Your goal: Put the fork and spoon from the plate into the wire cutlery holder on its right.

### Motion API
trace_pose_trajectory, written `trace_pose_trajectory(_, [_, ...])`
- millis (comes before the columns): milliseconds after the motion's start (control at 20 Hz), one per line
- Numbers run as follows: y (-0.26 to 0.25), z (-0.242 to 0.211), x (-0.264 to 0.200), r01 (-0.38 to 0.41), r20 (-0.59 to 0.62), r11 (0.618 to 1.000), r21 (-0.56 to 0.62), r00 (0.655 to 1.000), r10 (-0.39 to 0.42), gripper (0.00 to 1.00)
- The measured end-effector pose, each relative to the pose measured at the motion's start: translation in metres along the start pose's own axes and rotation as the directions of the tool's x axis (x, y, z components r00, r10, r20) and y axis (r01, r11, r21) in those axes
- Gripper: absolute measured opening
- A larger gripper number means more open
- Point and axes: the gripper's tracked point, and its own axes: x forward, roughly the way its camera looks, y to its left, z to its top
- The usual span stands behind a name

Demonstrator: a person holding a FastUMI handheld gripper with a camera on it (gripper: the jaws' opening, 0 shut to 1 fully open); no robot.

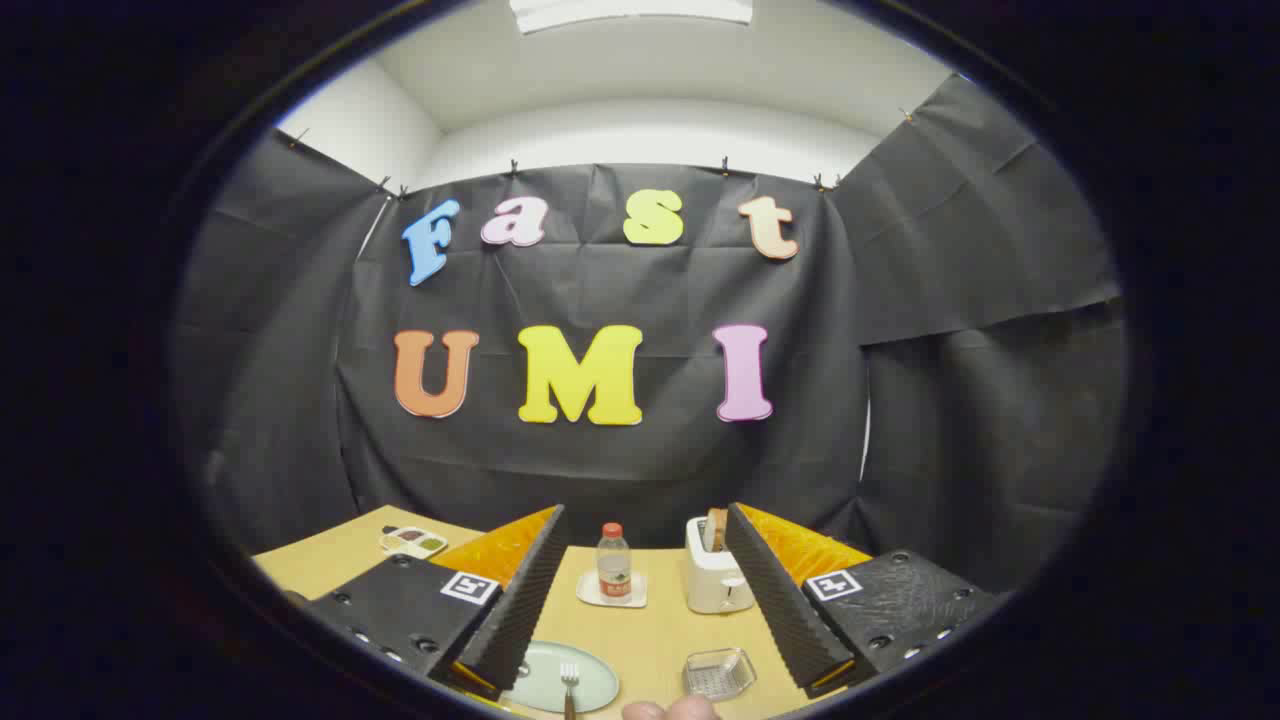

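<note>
Gripper (640, 600) — fingers spread wide, holding nothing. Fork (570, 688): at seven o'clock from the midpoint between the fingertips, close by the left finger, handle pointing back toward the gripper, tines away; metal, resting on a pale green plate (590, 672). Wire cutlery holder (720, 673) — at five o'clock, right of the plate. Spoon cannot be made out.

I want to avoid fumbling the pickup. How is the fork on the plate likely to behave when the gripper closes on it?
The fork looks like thin metal, so probably stiff but slippery. It lies low on the smooth plate, so it may slide rather than lift. The gripper is open above the table, fingers wide apart.
</note>
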Motion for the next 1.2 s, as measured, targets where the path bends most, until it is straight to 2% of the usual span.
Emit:
trace_pose_trajectory(800, [0.008,0.006,0.006,-0.042,0.009,0.999,-0.006,0.999,0.042,0.95])
trace_pose_trajectory(1200, [0.011,-0.005,0.007,-0.053,-0.032,0.998,-0.015,0.998,0.053,0.95])
